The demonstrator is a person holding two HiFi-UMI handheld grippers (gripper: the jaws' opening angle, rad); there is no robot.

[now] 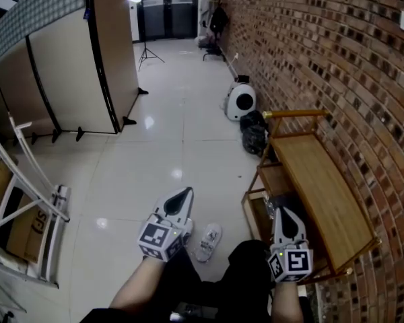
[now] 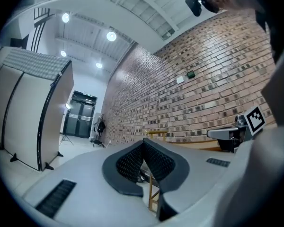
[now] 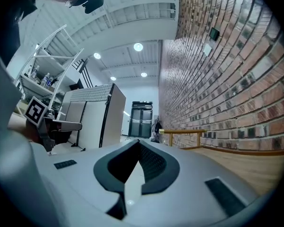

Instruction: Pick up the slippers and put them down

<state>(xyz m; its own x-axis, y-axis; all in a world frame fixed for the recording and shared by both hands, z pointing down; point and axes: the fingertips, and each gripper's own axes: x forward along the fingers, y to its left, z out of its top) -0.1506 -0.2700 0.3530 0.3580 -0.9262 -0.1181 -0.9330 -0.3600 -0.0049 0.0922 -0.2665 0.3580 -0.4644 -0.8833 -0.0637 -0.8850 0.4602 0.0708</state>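
Observation:
One pale slipper (image 1: 209, 242) lies on the glossy floor in the head view, just right of my left gripper's marker cube and near my knees. My left gripper (image 1: 186, 192) is held over the floor and points forward; its jaws are shut with nothing between them (image 2: 143, 144). To the right, my right gripper (image 1: 283, 212) hovers at the near end of the wooden rack (image 1: 316, 180). Its jaws meet at the tips and are empty (image 3: 138, 143). Neither gripper view shows a slipper. I see no second slipper.
A brick wall (image 1: 323, 52) runs along the right behind the wooden rack. Black bags (image 1: 254, 133) and a white round appliance (image 1: 241, 102) sit beyond the rack. Beige partition panels (image 1: 74, 66) stand at the left. A white frame and a cardboard box (image 1: 27, 227) are at the lower left.

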